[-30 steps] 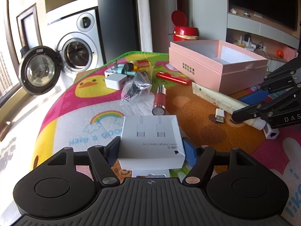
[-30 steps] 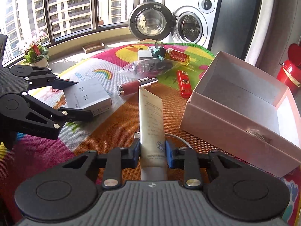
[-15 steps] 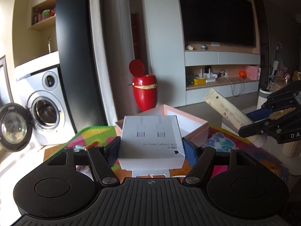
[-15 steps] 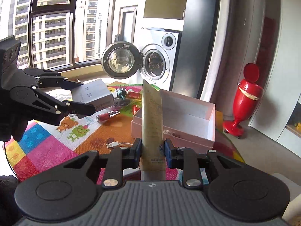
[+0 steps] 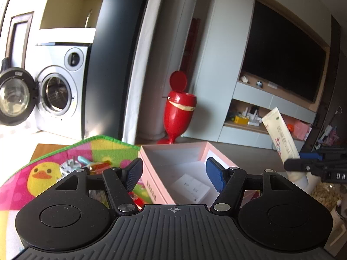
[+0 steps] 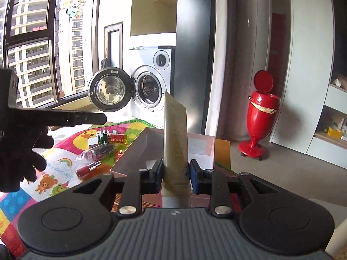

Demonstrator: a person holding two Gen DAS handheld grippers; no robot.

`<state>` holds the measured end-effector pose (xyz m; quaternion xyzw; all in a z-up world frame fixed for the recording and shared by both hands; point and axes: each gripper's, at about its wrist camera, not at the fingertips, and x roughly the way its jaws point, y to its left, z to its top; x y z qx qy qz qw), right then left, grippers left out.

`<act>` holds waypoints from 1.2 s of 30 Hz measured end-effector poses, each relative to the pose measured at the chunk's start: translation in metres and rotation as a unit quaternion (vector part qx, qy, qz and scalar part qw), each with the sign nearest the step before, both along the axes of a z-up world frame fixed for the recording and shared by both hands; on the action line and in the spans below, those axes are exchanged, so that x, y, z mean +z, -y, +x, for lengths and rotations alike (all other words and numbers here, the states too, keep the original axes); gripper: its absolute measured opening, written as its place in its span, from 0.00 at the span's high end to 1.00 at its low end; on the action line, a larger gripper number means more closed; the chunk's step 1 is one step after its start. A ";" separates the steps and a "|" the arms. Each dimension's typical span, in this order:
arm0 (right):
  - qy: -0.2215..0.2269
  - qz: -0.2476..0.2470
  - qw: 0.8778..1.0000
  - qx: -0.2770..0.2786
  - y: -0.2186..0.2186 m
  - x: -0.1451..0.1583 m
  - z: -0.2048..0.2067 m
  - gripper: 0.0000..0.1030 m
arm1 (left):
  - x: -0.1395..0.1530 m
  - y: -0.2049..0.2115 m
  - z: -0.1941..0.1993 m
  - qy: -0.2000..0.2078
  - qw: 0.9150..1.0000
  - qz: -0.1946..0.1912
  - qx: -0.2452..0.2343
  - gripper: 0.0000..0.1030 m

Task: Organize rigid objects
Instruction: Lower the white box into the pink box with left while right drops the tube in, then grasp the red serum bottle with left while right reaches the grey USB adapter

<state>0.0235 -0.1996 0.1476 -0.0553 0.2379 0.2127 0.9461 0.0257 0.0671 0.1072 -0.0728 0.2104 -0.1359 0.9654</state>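
My left gripper (image 5: 174,173) is open and empty, held above the open pink box (image 5: 151,173). The white USB-C cable box (image 5: 190,186) lies on the pink box's floor. My right gripper (image 6: 175,173) is shut on a cream tube (image 6: 175,143), held upright over the pink box (image 6: 134,158). In the left wrist view the tube (image 5: 279,136) and right gripper (image 5: 303,164) show at the right. In the right wrist view the left gripper's finger (image 6: 65,117) shows at the left.
On the colourful play mat (image 6: 58,164) lie a red lipstick (image 6: 87,169), a plastic bag (image 6: 97,151), a white charger (image 6: 94,140), an amber bottle (image 6: 117,138) and a red lighter (image 6: 119,153). A washing machine (image 5: 58,95) and red bin (image 5: 180,110) stand behind.
My left gripper opened and the white cable box dropped into the pink box. Both grippers moved over the pink box, the right one still holding the tube upright.
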 end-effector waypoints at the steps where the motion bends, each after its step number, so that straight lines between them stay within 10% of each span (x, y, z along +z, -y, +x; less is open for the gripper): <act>1: -0.005 0.001 1.000 -0.001 -0.010 0.003 0.017 0.76 | -0.009 -0.006 -0.006 -0.011 1.000 0.007 0.007 0.32; 9: -0.071 -0.048 0.995 -0.056 -0.049 -0.012 0.116 0.58 | -0.062 -0.052 -0.036 -0.094 0.992 0.052 0.069 0.32; 26: -0.097 -0.055 0.994 0.021 -0.045 -0.108 -0.017 0.46 | -0.081 -0.036 0.006 -0.073 0.992 0.076 0.064 0.32; 36: -0.110 -0.062 0.986 0.108 -0.083 -0.122 -0.048 0.42 | -0.097 -0.022 0.019 -0.089 0.988 0.114 0.061 0.75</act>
